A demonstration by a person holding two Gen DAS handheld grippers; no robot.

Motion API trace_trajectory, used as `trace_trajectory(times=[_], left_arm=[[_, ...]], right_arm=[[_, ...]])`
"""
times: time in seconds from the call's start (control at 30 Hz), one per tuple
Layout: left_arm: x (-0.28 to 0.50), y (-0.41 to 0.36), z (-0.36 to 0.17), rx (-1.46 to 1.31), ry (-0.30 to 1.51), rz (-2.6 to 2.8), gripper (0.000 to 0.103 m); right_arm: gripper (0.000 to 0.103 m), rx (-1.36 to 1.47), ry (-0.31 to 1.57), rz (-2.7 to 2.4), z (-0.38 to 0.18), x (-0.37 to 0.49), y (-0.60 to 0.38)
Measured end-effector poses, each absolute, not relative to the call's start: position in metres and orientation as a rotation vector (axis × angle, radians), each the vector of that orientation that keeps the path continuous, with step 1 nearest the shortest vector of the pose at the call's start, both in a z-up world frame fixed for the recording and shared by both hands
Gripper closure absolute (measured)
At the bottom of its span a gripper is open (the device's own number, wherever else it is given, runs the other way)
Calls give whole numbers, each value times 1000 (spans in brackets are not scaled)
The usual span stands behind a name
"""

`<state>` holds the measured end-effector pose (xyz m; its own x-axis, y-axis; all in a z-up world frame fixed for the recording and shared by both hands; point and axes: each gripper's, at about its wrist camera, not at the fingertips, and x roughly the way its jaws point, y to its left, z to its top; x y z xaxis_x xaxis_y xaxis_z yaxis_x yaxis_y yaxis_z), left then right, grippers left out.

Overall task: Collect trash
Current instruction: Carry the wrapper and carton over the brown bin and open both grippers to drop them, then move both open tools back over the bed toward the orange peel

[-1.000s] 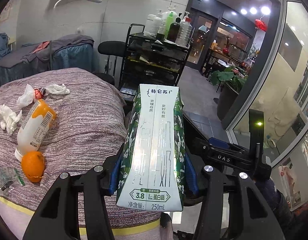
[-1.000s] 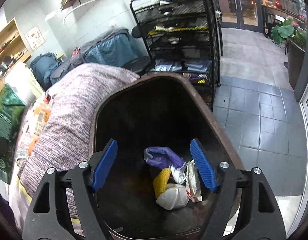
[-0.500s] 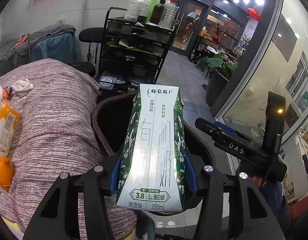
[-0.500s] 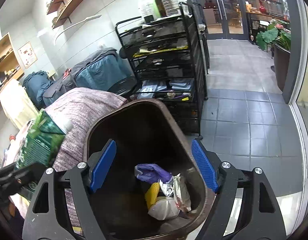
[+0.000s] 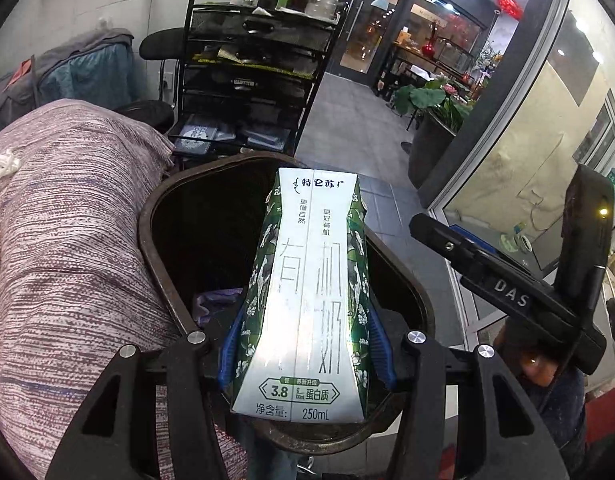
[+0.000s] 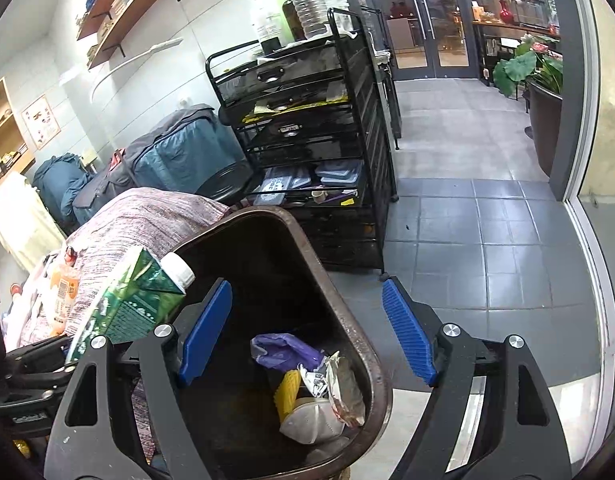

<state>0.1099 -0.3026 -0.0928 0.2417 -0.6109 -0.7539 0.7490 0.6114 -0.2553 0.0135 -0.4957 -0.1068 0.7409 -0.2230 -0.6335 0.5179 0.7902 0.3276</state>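
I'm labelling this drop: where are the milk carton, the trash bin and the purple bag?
milk carton (image 5: 307,300): left wrist view, front panel.
trash bin (image 6: 377,364): right wrist view, right rim.
purple bag (image 6: 283,350): right wrist view, crumpled middle.

A worktop (image 5: 79,240) covered in striped purple cloth is seen; a crumpled white tissue (image 5: 1,166) lies on it, and an orange-labelled bottle (image 6: 63,292) is laid near its far side

My left wrist camera looks down from close above the dark brown oval plastic bin (image 5: 159,216), my right one views it (image 6: 371,364) from its right, both facing the far black wire shelf cart (image 5: 251,64).
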Motion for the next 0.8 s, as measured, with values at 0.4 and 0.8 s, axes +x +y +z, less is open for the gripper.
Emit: trace_trajectory(times=[0.4,0.8], left_arm=[[107,-305,-96,215,928,-907,21],[83,-270,-59,195,775,-860,10]], right_arm=[[25,518,608,-428,-107,13,-497],[24,498,580,-369,-99,18,-482]])
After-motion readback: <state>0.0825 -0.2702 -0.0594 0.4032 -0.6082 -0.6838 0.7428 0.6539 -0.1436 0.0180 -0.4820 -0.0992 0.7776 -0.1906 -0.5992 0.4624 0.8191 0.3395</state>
